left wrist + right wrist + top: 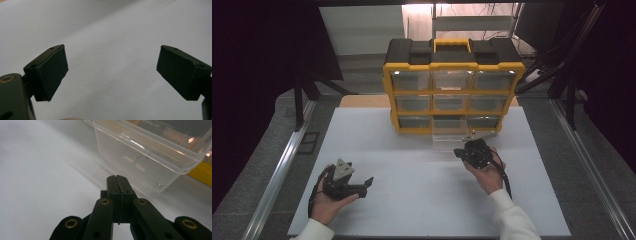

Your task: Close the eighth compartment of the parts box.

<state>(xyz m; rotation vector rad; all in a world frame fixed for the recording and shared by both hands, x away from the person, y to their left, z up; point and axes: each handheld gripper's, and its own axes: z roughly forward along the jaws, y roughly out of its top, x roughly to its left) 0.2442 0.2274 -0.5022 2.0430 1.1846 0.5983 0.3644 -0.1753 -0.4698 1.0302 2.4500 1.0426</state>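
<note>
Clear drawer (147, 157), drawn out of the organizer (454, 92) toward the worktop's near edge: I bring the right gripper (117, 178), jaws closed empty, to nudge it, while the left gripper (112, 68) rests open.

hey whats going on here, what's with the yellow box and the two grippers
A person at a white table holds a gripper in each hand. In front stands a yellow and black organizer with clear drawers; the bottom middle drawer is pulled partway out. The right gripper sits just in front of that drawer, its jaws closed together with nothing between them. A small screw-like piece lies inside the drawer. The left gripper rests apart on the near left, jaws wide open and empty.
</note>
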